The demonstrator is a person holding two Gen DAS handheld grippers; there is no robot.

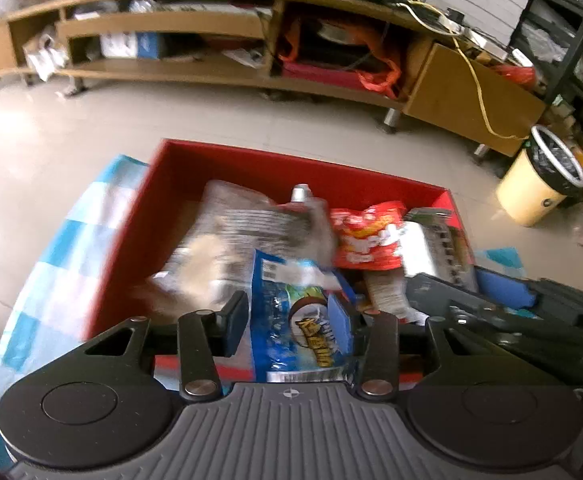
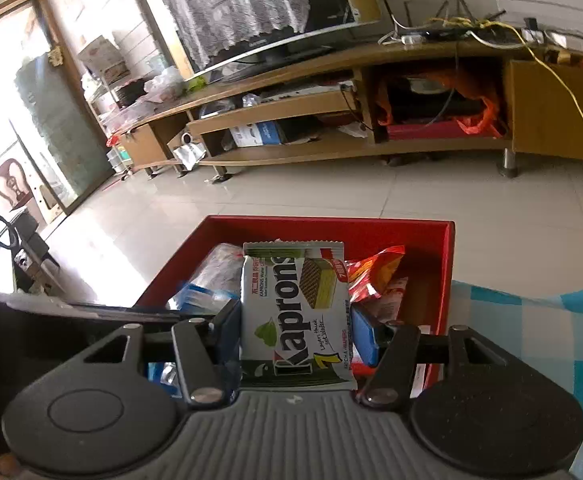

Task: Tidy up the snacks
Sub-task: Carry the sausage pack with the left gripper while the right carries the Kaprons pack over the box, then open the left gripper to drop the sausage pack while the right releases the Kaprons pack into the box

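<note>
A red box (image 1: 227,162) holds several snack packs on a blue checked cloth (image 1: 79,224). My left gripper (image 1: 289,320) is shut on a blue coconut snack bag (image 1: 291,312) over the box's near edge. A red snack pack (image 1: 365,236) and a clear wrapped pack (image 1: 235,228) lie in the box. In the right wrist view my right gripper (image 2: 297,324) is shut on a white and green Kaprons wafer pack (image 2: 295,312) held upright over the red box (image 2: 331,230). The other gripper's black body (image 1: 511,312) shows at the right in the left wrist view.
A long wooden TV stand (image 2: 331,100) with cluttered shelves runs along the far wall, with a TV (image 2: 251,12) on it. A yellow bin (image 1: 539,184) with a black liner stands on the tiled floor at the right. Checked cloth (image 2: 531,320) lies right of the box.
</note>
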